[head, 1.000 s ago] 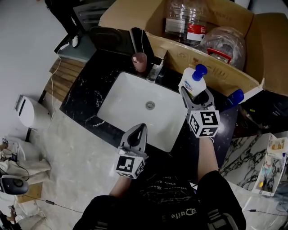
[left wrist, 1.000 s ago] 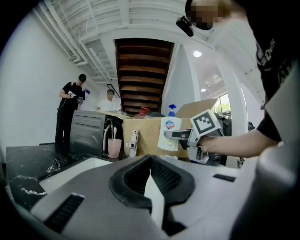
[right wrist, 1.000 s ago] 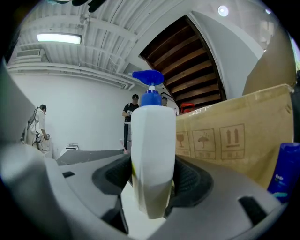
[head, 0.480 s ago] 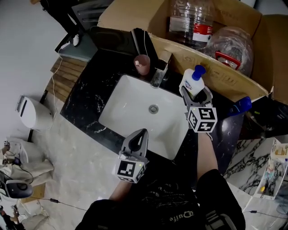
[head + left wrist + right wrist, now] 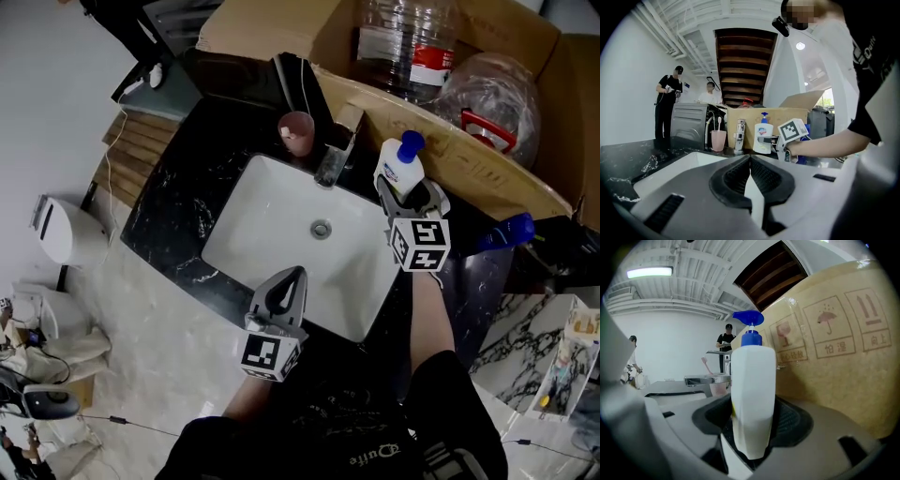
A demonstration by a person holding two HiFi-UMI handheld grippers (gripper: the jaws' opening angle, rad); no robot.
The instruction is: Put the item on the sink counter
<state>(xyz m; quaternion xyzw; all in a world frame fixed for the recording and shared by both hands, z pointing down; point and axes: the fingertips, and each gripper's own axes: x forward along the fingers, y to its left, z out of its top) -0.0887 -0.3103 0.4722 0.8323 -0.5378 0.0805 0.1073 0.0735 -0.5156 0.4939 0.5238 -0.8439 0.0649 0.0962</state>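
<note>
A white soap bottle with a blue pump stands upright over the black sink counter, right of the faucet and in front of the cardboard box. My right gripper is shut on the bottle's lower body; in the right gripper view the bottle fills the gap between the pads. I cannot tell whether its base touches the counter. My left gripper hovers at the near edge of the white basin, shut and empty, its tips meeting. From there the bottle shows beside the faucet.
A pink cup with a toothbrush stands left of the faucet. The open box behind the counter holds large plastic bottles. A blue object lies on the counter at the right. People stand in the background.
My right gripper has carried the soap bottle slightly left, closer to the faucet. The left gripper has stayed by the basin's near edge.
</note>
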